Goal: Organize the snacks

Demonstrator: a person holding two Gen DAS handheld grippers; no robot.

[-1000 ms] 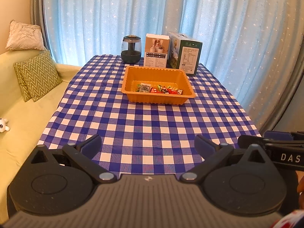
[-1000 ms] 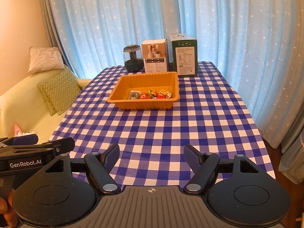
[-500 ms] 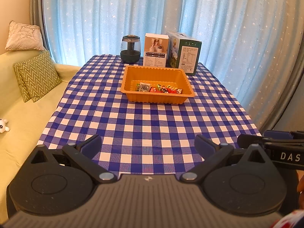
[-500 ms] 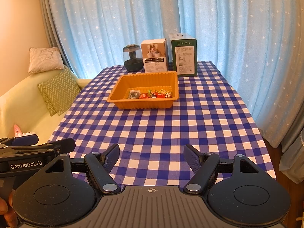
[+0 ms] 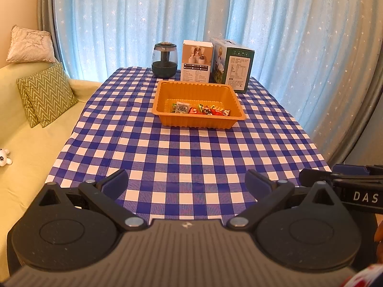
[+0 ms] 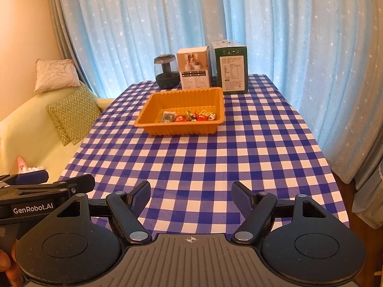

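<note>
Your wrapped snacks (image 5: 202, 110) lie gathered along the near wall of the orange ribbed plastic tray (image 5: 167, 110), far down the blue-checked counter (image 5: 191, 157); no strays show, so little looks left; your left gripper (image 5: 186, 181) and right gripper (image 6: 190, 195) fingers stand spread, pinching nothing.

On your desk (image 5: 191, 162) the tray (image 5: 198, 119) sits toward the far end, snacks (image 5: 202, 110) in a row along its near wall. Behind it stand a jar (image 5: 164, 59), then two boxes (image 5: 196, 61) to its right. A sofa (image 5: 28, 143) lies left of the desk.
</note>
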